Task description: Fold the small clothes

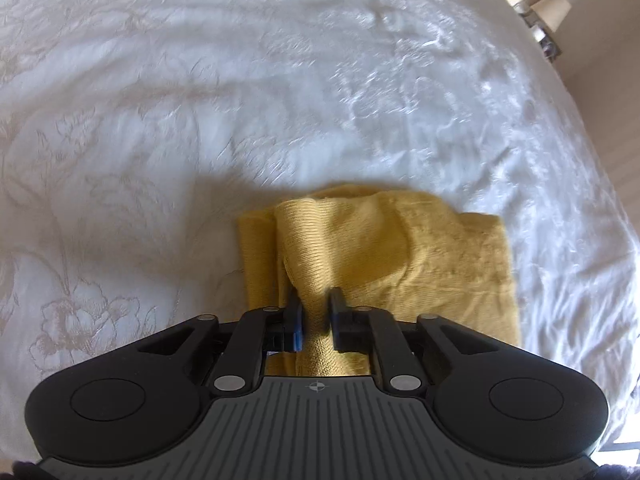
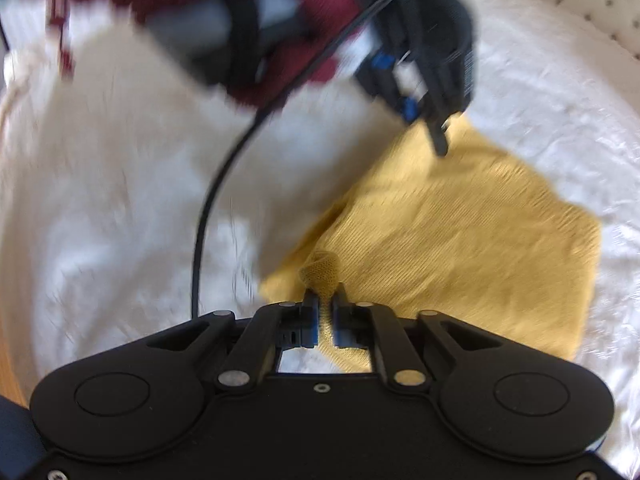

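- White bedspread (image 1: 320,80), floral pattern, covers bed.
- Yellow knit garment (image 1: 420,256) lies flat mid-bed.
- Left gripper (image 1: 315,312): jaws nearly closed, pinching raised fold at near-left edge.
- Right gripper (image 2: 325,312): narrow gap, garment corner bunched betw. pads.

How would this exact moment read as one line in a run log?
left gripper: shut on yellow garment | right gripper: shut on yellow garment | surface: white bedspread

A bed (image 1: 200,100) with a wrinkled white floral cover carries a folded yellow knit garment (image 1: 420,256).
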Demonstrator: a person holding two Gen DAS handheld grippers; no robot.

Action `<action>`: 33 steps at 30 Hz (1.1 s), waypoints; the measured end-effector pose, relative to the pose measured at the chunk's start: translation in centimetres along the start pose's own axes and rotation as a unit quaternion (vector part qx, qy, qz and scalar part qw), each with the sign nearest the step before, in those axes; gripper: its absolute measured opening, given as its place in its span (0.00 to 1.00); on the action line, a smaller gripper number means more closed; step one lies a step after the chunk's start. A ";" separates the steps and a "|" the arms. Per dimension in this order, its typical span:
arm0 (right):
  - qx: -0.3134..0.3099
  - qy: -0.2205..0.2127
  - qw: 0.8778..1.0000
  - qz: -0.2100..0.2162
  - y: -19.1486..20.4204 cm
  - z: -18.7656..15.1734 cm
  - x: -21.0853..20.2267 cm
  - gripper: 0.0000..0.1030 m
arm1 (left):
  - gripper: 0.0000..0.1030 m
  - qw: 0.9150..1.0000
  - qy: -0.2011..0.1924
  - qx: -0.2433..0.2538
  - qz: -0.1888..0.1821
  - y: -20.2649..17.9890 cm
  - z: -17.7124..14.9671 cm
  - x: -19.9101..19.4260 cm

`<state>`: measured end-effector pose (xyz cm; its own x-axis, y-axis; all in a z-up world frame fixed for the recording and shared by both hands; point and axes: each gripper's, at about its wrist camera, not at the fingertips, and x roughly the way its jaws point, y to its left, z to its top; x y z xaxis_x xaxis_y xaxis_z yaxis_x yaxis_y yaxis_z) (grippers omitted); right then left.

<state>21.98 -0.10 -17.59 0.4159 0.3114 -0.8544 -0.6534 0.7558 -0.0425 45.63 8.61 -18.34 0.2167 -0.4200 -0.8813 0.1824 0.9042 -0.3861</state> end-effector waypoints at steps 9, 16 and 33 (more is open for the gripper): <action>-0.027 -0.044 0.996 0.070 0.9 -1.2 -3.2 0.58 | 0.28 0.999 -0.012 -0.005 -0.032 1.6 0.2 0.3; 0.099 -0.089 0.991 0.034 -4.7 -2.0 -7.6 0.79 | 1.00 0.996 -0.078 -0.018 0.046 2.7 -0.4 -2.9; 0.299 -0.031 0.953 -0.039 -13.7 -7.0 -7.8 0.92 | 1.00 0.999 -0.004 0.012 -0.051 -3.7 -13.5 -5.6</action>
<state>23.23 -16.91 -13.97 0.4973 0.2613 -0.8273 -0.1497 0.9651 0.2148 30.80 8.70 -15.67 0.2026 -0.5104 -0.8357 0.2271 0.8547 -0.4669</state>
